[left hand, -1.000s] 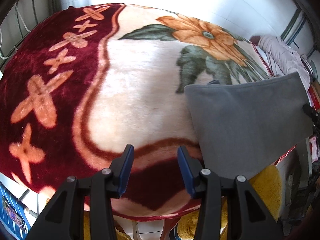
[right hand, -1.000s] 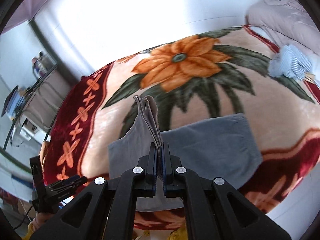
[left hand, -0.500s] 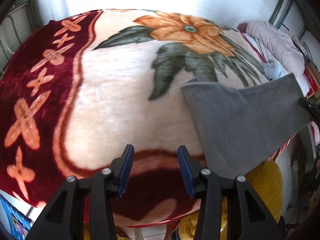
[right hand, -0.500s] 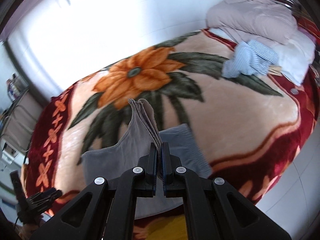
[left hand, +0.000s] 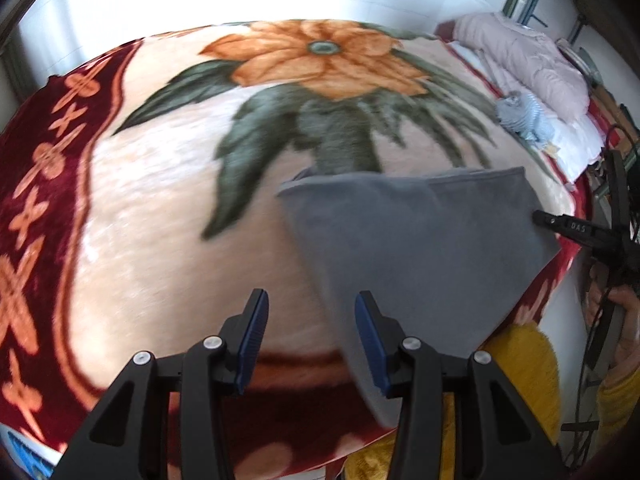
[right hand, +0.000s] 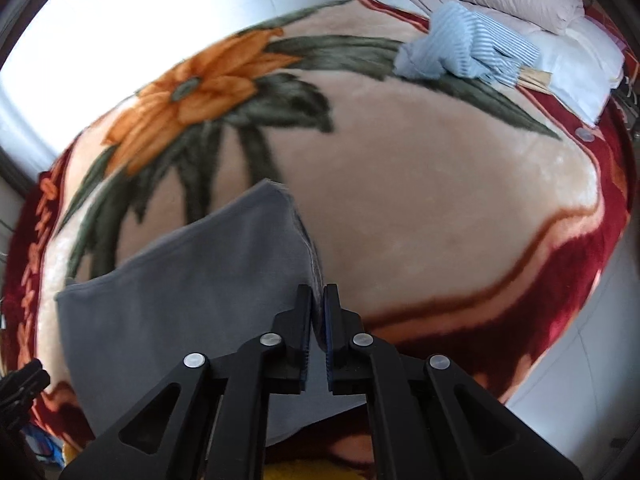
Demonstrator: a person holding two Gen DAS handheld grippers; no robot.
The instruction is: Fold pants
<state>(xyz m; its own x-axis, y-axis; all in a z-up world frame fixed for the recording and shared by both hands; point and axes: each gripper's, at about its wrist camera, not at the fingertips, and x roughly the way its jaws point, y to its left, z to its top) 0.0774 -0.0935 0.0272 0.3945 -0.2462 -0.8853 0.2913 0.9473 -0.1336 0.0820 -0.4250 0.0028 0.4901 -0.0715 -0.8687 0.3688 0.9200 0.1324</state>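
The gray pants (right hand: pixel 184 292) lay folded on the bed's flowered blanket (right hand: pixel 440 208), just below the orange flower (right hand: pixel 192 92). The right claw (right hand: pixel 317 320) pinched their stacked edge; the left claw (left hand: pixel 308 336) hung spread and empty beside them. Pulling one-handed could drag the layers apart.

Both wrist views look down closely, sharing the blanket (left hand: pixel 168 216) and pants (right hand: pixel 188 280).

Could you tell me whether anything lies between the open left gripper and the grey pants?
Nothing visible does. The left gripper is open above bare blanket, and the pants begin just beside its right finger. The right gripper is shut on the pants' edge.
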